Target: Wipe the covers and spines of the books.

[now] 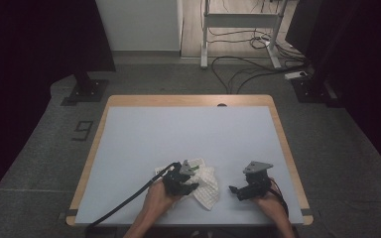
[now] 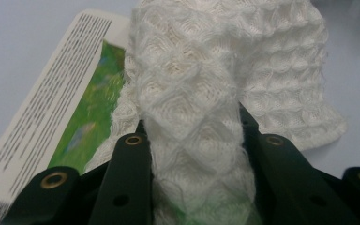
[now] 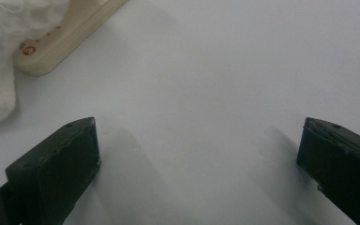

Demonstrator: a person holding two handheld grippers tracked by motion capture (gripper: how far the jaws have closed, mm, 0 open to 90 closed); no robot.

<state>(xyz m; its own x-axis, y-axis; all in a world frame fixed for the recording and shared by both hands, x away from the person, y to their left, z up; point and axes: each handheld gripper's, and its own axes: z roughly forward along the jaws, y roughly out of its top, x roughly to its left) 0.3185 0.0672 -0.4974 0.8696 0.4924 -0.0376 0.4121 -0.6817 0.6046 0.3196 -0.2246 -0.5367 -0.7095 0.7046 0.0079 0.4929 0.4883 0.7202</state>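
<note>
- Work in hand: handling of the white waffle-weave cloth (image 1: 206,184), which lies bunched on the pale blue table top (image 1: 178,134) at the near edge, slightly left of centre.
- Left gripper (image 1: 181,179): its two black jaws are pinched on a gathered fold of the cloth. In the left gripper view the fold (image 2: 194,140) fills the gap between the jaws and rises away from them.
- Right gripper (image 1: 245,187): it sits near the right end of the near edge, well apart from the cloth. Its jaws stand spread wide, with bare table top (image 3: 201,117) between them; nothing is held.
- Adjacent item: a flat white printed card with a green picture (image 2: 75,117) lies under or beside the cloth on its left side in the left gripper view. In the right gripper view a cream-coloured edge with small red marks (image 3: 61,40) shows beside the cloth (image 3: 0,56); this is probably the same item, but the view is too partial to confirm.
- Done, as judged from the layout: the cloth is grasped at one point.
- Left, as judged: the cloth is still crumpled, neither spread flat nor folded square. The second gripper has not yet taken a hold, so any spreading, folding or clearing of the card remains to be done.
</note>
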